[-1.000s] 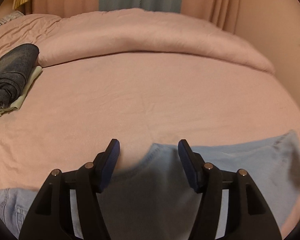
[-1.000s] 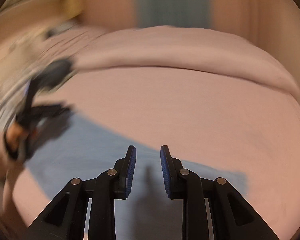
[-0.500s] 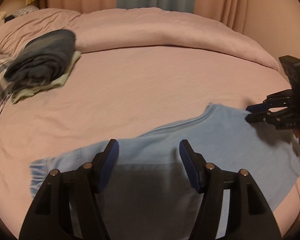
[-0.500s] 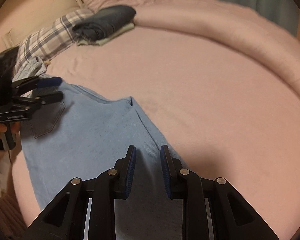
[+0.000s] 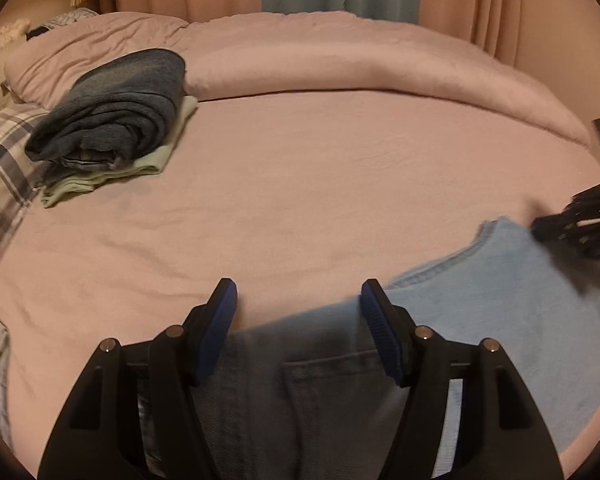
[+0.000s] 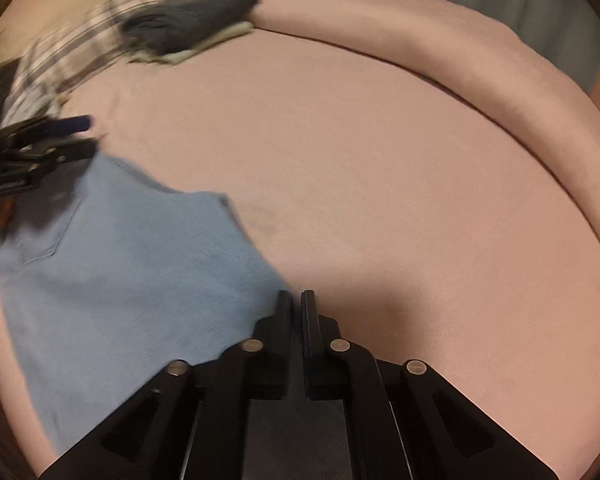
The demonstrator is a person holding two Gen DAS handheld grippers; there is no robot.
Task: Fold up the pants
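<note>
The left gripper (image 5: 298, 312) is held wide open above the light blue jeans (image 5: 512, 304), which are spread on the pink bedsheet (image 5: 300, 184). Only the right wrist view shows the right gripper (image 6: 297, 304) pinched nearly closed at the jeans' edge; whether denim is caught cannot be told. A back pocket (image 6: 46, 232) is seen there too. Folded dark jeans (image 5: 112, 108) are stacked by the plaid pillow (image 5: 0, 168).
</note>
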